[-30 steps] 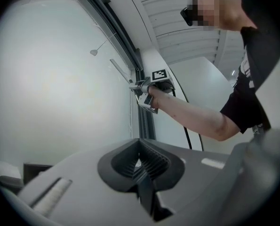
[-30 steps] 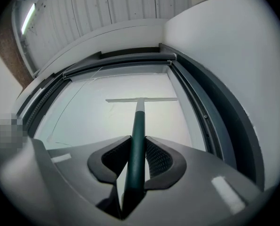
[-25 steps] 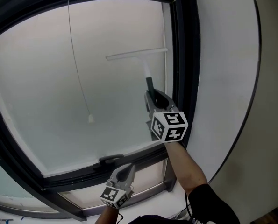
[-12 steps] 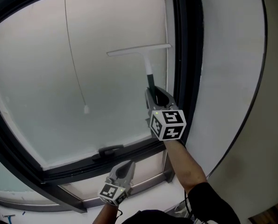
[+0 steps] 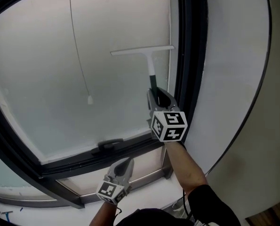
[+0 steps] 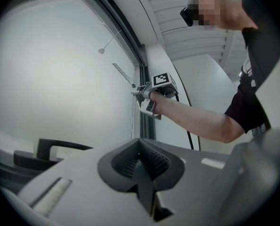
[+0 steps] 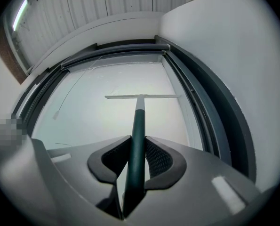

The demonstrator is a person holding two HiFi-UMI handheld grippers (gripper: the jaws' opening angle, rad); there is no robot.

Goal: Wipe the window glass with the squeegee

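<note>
Holds the squeegee (image 5: 149,64) by its dark green handle in the right gripper (image 5: 152,94), fingers clamped on the shaft from both sides. Lays the pale blade level against the window glass (image 5: 60,69), high on the right part of the pane, with the blade's right end just beside the dark window frame (image 5: 190,55). Carries the left gripper (image 5: 124,165) low and near, under the pane's bottom rail, fingers closed together on nothing. Points it up past a black window handle (image 5: 110,144) set on that rail. Shows a thin cord (image 5: 78,46) hanging down the glass left of the squeegee, ending in a small white pull (image 5: 90,99) well apart from the blade. Reaches a bare forearm (image 5: 187,168) from a dark sleeve to the right gripper, close along a white wall (image 5: 234,79) right of the frame
</note>
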